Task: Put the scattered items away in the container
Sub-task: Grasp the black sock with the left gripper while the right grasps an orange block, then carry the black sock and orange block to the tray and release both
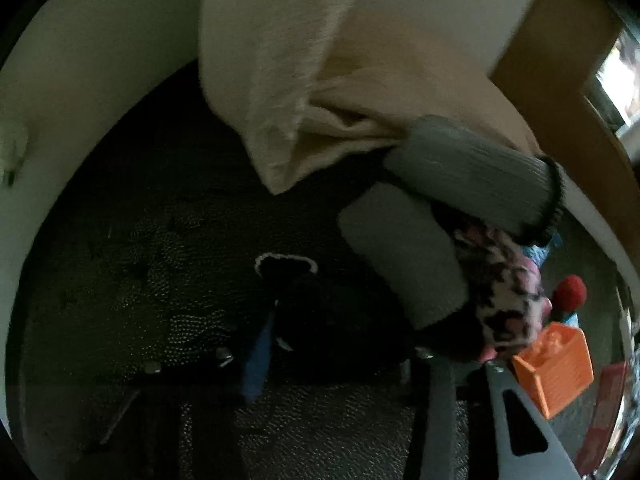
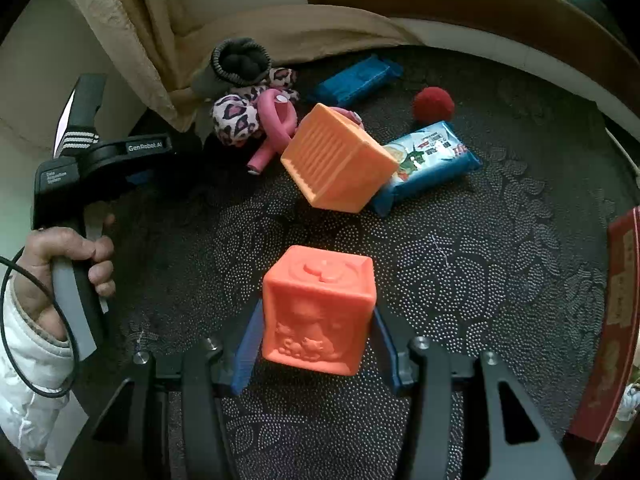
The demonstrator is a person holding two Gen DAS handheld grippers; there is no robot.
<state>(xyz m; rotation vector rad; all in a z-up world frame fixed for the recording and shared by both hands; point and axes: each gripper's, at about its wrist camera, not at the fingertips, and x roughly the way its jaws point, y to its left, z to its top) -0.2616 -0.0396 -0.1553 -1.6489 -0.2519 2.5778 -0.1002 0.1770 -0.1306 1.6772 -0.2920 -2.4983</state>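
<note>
I note a salmon-orange cube (image 2: 318,312) with embossed figures, an orange ribbed block (image 2: 338,160), a red pompom (image 2: 433,105), a pink-black leopard-print plush (image 2: 236,118), and a black dotted mat (image 2: 480,260).

Basket (image 2: 338,162) behind cube (image 2: 318,308); snack packet (image 2: 430,160) right of basket.

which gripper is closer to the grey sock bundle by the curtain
Left. The left gripper reaches up beside the grey sock bundle at the curtain's edge. The right gripper sits far back across the mat, shut on the embossed orange cube.
</note>
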